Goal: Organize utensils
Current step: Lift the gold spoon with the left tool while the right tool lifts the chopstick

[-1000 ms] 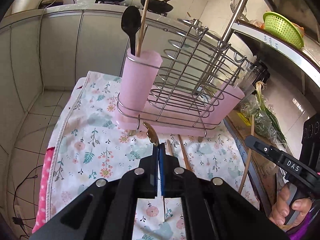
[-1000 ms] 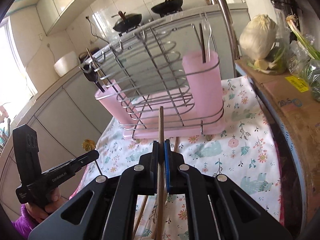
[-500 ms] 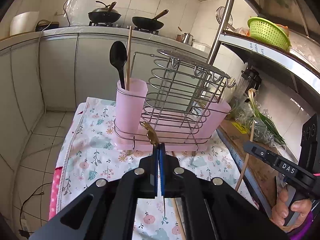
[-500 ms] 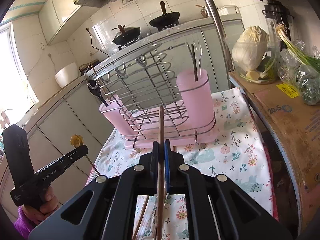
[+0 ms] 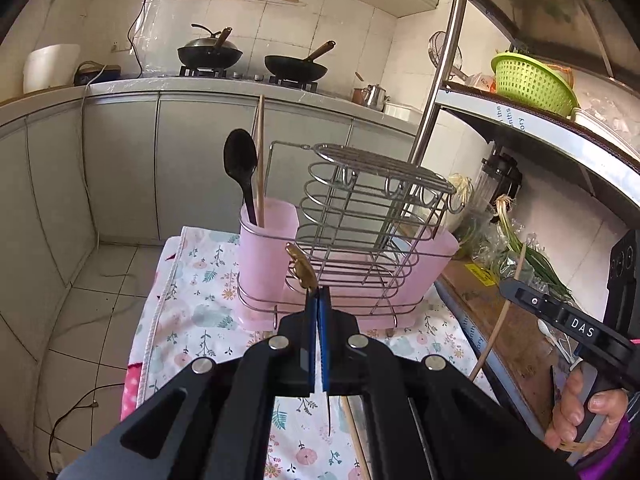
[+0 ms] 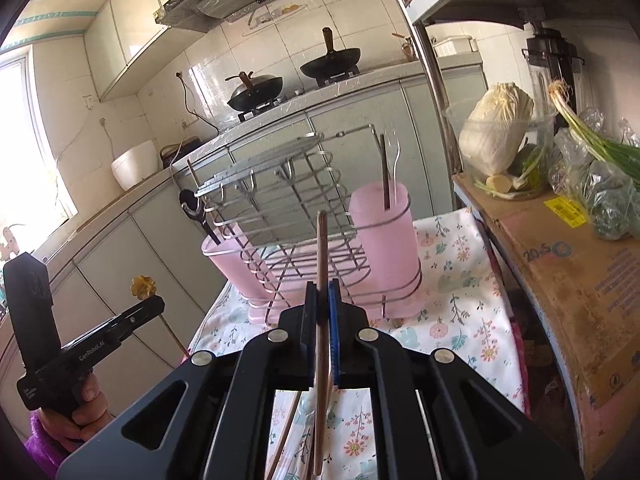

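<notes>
L tool point(image 5: 318, 300) clamps gold-topped pick point(image 5: 299, 265), R tool point(image 6: 323, 296) clamps chopstick point(image 6: 321, 248), both above worktop point(image 5: 192, 312) near pink rack point(image 5: 344, 240). Risk: thin stems pivot in pads, miss cup point(image 6: 384, 236), snag wires.

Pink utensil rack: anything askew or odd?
Rack stands upright on the floral cloth, nothing spilled. One oddity: loose chopsticks lie on the cloth below the left claw, apart from the rack's cups.

Chopstick point(image 6: 320, 320) lower end cut off by frame edge; fork point(image 5: 301, 269) tines hidden.
</notes>
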